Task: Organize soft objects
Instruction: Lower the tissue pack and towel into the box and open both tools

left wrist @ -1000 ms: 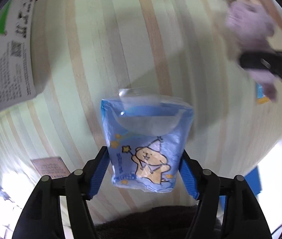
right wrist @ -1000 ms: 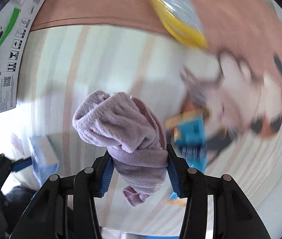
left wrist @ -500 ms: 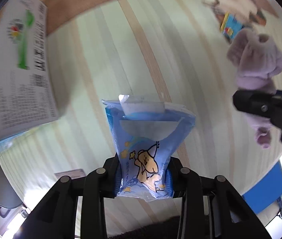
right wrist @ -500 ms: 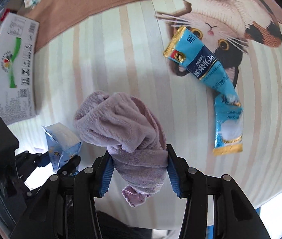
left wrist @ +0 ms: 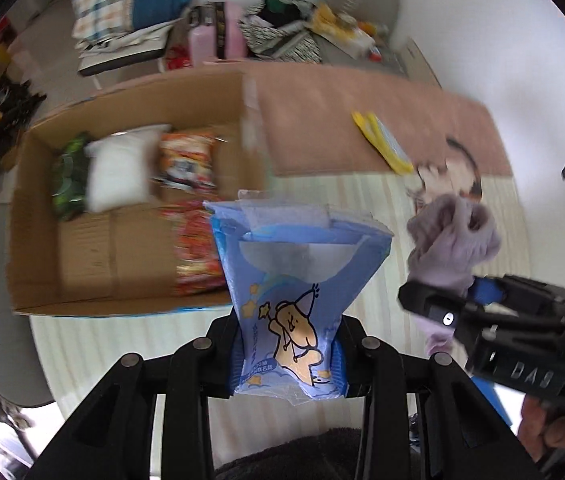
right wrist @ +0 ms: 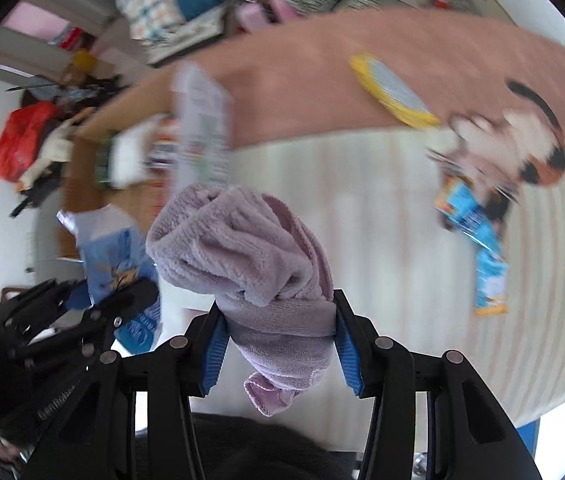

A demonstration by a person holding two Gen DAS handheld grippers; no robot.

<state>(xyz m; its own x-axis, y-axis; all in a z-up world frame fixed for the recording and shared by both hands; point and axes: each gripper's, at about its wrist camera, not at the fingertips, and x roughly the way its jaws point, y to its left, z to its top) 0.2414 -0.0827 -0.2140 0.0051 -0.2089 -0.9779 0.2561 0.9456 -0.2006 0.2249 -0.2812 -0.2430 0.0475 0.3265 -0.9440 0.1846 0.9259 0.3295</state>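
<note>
My left gripper [left wrist: 288, 354] is shut on a blue wet-wipes pack [left wrist: 296, 284] with a cartoon figure, held up in the air. My right gripper [right wrist: 280, 346] is shut on a bunched lilac towel [right wrist: 242, 256]. The towel also shows in the left wrist view [left wrist: 452, 248], to the right of the pack. The pack also shows in the right wrist view [right wrist: 116, 252], to the left of the towel. An open cardboard box [left wrist: 94, 256] lies ahead and to the left, with a white pouch [left wrist: 118, 168], a green packet [left wrist: 68, 178] and red-orange snack bags [left wrist: 188, 160] inside.
A striped cloth with a cat print [right wrist: 522, 152] covers the surface. A blue sachet strip [right wrist: 478, 240] and a yellow-edged packet [right wrist: 396, 90] lie on it to the right. Chairs and piled clutter [left wrist: 274, 28] stand behind the box.
Both grippers have tilted up from looking down at the cloth, so the open box and the room behind it have come into view. Each keeps its hold.
</note>
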